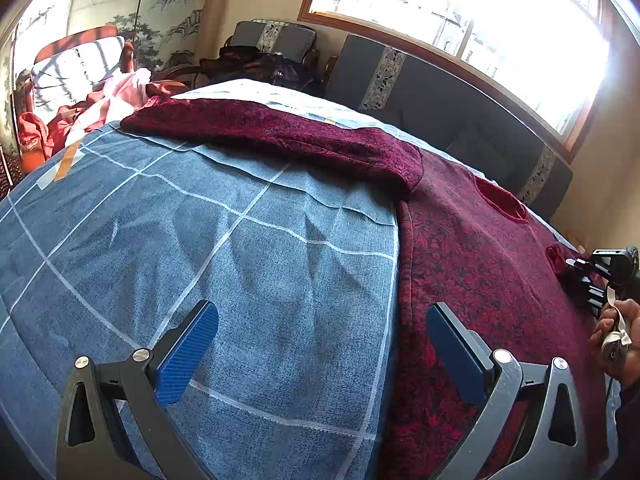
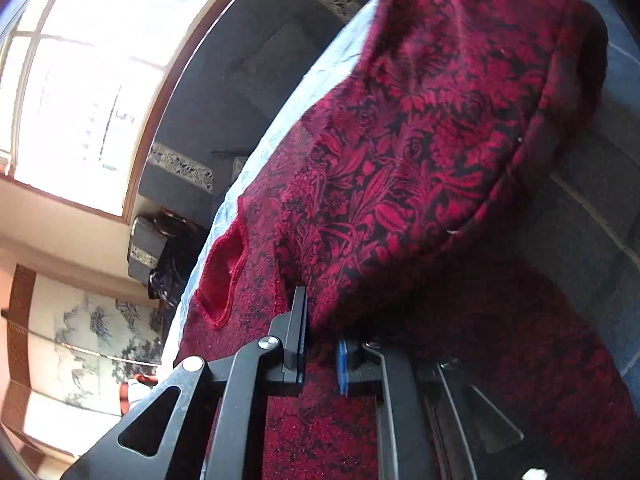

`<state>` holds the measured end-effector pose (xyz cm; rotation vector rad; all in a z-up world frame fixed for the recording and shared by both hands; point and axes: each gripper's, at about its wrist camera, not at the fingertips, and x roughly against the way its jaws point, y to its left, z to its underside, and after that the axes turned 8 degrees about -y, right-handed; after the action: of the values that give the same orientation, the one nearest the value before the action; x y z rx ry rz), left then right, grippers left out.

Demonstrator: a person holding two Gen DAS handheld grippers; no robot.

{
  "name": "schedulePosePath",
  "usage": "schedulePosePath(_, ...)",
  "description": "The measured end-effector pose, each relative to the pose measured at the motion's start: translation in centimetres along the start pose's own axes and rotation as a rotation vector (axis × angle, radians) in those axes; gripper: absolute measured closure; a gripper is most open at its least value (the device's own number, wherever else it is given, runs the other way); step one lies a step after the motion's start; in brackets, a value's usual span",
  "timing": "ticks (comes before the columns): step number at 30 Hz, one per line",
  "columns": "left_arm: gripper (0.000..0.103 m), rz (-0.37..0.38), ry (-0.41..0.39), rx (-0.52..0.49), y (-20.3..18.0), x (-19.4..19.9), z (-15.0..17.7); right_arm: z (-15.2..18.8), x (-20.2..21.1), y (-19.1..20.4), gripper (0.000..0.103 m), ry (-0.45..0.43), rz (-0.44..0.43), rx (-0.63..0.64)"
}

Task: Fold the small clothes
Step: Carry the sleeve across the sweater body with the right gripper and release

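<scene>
Spread across a blue checked cloth (image 1: 224, 248): a dark red floral top (image 1: 472, 248), body on the right, one sleeve (image 1: 280, 132) stretched flat to the far left. Neck opening (image 1: 502, 200) toward the far edge, near a grey bench (image 1: 440, 92) under a bright window (image 1: 460, 4). Left gripper (image 1: 322, 354) released, fingers spread wide, empty, hovering over the cloth; the top's left edge just inside its right finger (image 1: 454, 356), the left finger (image 1: 188, 354) over bare blue cloth. At far right in the left wrist view, a hand (image 1: 614, 336) with the right gripper low over the top. Right gripper (image 2: 320, 354) clenched on a fold of the top (image 2: 400, 152), jaws nearly together with red fabric pinched between them, the lifted fabric rising beyond the fingertips and draping toward the right. More of the top flat beneath the tool, neck opening (image 2: 222, 280) to its left. Red and pink clothes (image 1: 100, 108) heaped at far left, off the cloth.
</scene>
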<state>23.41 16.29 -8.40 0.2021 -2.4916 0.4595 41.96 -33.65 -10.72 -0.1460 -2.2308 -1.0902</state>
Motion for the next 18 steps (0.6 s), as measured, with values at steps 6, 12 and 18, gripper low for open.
schedulePosePath(6,0.0,-0.004,0.006,0.013,0.2,-0.1,0.0,3.8,-0.5,7.0,0.091,0.057,-0.105,0.144)
schedulePosePath(12,0.0,-0.008,0.002,0.024,0.3,0.0,0.0,8.6,-2.7,10.9,0.091,0.146,-0.156,0.22)
schedulePosePath(18,0.0,-0.011,-0.007,0.011,0.1,0.1,0.0,11.9,-3.5,11.2,0.091,0.203,-0.192,0.215)
